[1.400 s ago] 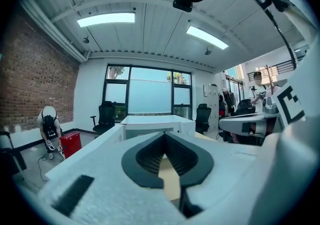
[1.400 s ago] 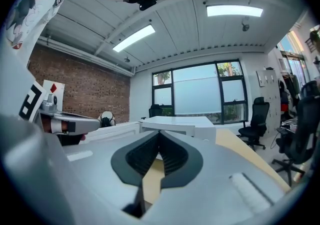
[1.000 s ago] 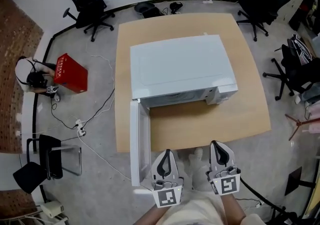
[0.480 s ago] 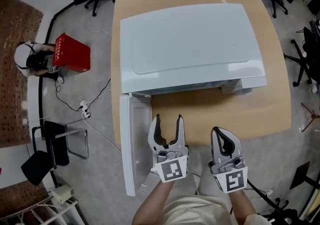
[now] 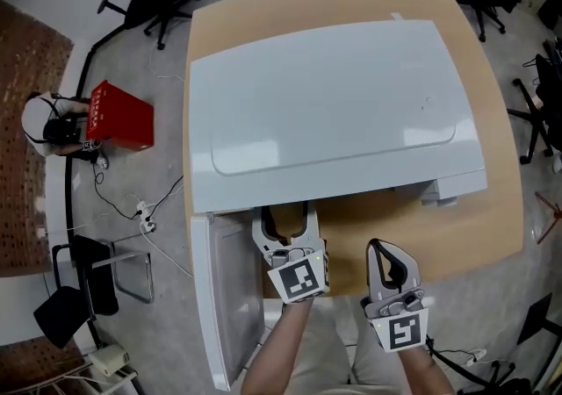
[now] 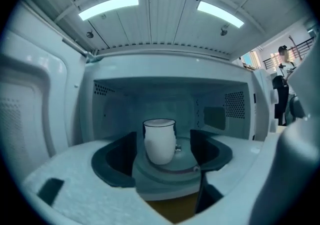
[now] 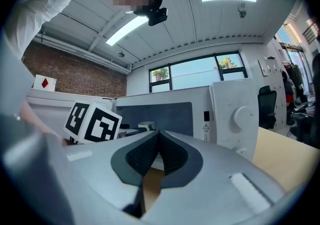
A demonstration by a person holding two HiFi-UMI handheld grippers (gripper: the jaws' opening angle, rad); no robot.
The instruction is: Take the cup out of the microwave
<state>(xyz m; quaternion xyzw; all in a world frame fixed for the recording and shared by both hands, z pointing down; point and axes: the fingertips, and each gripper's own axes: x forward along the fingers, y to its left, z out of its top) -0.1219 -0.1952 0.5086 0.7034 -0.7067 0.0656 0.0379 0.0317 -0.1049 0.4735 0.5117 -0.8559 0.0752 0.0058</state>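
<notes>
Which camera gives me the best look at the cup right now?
The left gripper view: the white cup stands upright on the turntable, whole and centred inside the open microwave. The right gripper view catches only its rim. The head view hides it under the microwave's top.
</notes>
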